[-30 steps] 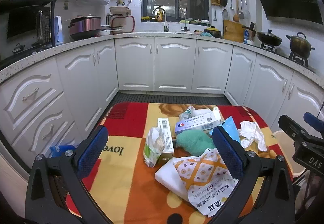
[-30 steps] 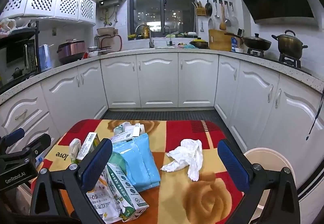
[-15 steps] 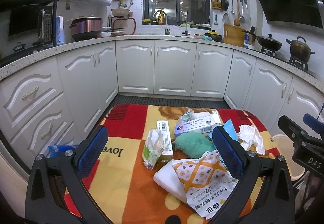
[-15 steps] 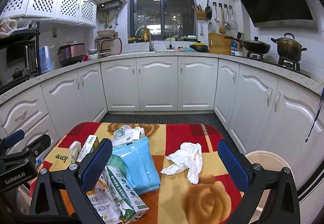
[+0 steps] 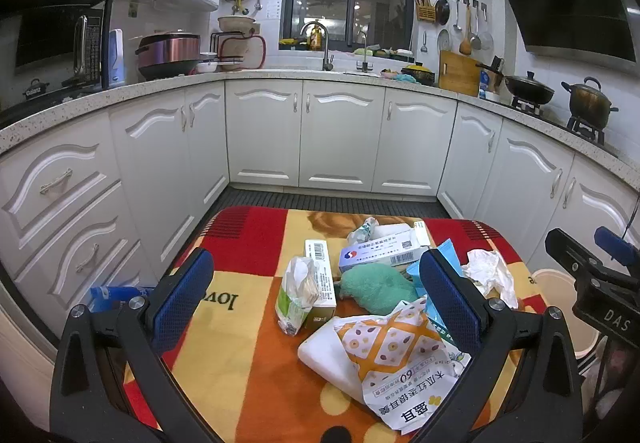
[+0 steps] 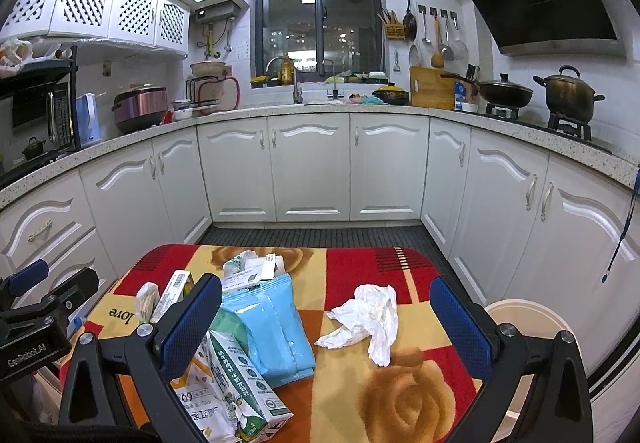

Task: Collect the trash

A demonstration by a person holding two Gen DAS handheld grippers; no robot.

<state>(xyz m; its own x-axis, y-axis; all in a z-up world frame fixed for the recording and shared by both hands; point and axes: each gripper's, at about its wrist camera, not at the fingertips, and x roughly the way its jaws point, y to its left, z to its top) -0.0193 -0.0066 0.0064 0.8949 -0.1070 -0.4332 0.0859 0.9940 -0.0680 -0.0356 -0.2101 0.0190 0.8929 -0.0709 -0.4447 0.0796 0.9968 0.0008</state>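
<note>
crumpled white tissue (image 6: 366, 317) lies beside a light-blue plastic pouch (image 6: 270, 327) on the blanket-covered desk (image 6: 400, 395); left claw (image 5: 316, 307) and right claw (image 6: 326, 327) hover wide, empty.

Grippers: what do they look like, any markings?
Both alike. The left gripper and the right gripper have black frames with silver screws and fingers faced with blue textured pads. Seen from the other view, the left body reads "GenRobot.AI" and the right "DAS". No cables or sleeves visible.

Beyond our fingers we see white cabinets (image 6: 312, 167), a dark window (image 6: 320, 31), a pot (image 6: 568, 93) up right, and a microwave (image 5: 56, 43) far left.
</note>
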